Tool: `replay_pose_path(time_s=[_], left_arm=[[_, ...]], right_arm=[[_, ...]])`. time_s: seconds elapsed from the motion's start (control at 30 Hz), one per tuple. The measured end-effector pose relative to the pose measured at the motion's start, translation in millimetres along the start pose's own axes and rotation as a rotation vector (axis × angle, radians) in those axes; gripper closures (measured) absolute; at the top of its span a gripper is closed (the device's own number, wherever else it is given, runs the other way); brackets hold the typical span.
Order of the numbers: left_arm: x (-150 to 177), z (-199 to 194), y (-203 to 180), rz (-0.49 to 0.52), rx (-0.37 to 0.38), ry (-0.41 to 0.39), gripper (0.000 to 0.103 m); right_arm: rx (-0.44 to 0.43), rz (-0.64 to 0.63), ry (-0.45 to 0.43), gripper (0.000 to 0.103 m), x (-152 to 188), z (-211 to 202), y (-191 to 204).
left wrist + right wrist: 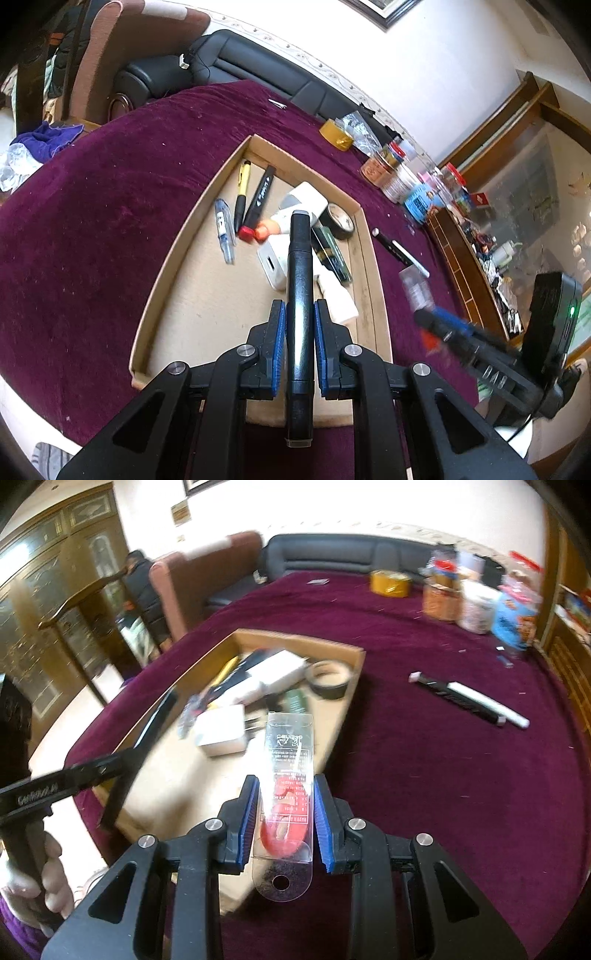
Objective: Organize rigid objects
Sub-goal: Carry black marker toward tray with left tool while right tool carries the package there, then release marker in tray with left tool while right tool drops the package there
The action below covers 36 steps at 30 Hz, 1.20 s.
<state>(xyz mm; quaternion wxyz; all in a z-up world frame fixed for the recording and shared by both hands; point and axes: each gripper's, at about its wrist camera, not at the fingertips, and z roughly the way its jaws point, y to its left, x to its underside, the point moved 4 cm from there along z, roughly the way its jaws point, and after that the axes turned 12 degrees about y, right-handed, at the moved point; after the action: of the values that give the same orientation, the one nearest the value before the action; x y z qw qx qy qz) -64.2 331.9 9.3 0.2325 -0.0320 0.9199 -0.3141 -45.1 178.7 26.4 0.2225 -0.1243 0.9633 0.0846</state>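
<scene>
My left gripper [299, 332] is shut on a long black marker [299, 295], held above the shallow cardboard tray [184, 236]. The tray holds a yellow pen [242, 188], a black pen [260, 195], a clear pen [224, 230], a white charger [271, 266], a white box [304, 201] and a black tape roll [338, 221]. My right gripper [285, 812] is shut on a clear plastic package with a red item [286, 786], over the tray's right edge [343, 716]. The right gripper also shows blurred in the left wrist view [443, 328].
A black-and-white marker [469, 703] lies on the maroon tablecloth [443, 794] right of the tray. A yellow tape roll [391, 583] and several jars and packets [476, 605] stand at the far edge. A black sofa [332, 554] lies beyond the table.
</scene>
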Motion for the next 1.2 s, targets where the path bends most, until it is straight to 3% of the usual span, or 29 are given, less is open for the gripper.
replay_pose_path(time_s=[0.43,0.8,1.2], left_arm=[[-14,20,21,-0.094,0.005,0.008,0.091],[2,15,11,-0.060,-0.047,-0.005,0.091],[-10,29,17,-0.090,-0.120,0.031,0.087]], right_arm=[[-0.095,-0.080,0.101,0.076,-1,44,51],[-0.111,-0.109,0.156,0.076,1,64,59],[-0.096,-0.078,0.163,0.076,-5,70,50]])
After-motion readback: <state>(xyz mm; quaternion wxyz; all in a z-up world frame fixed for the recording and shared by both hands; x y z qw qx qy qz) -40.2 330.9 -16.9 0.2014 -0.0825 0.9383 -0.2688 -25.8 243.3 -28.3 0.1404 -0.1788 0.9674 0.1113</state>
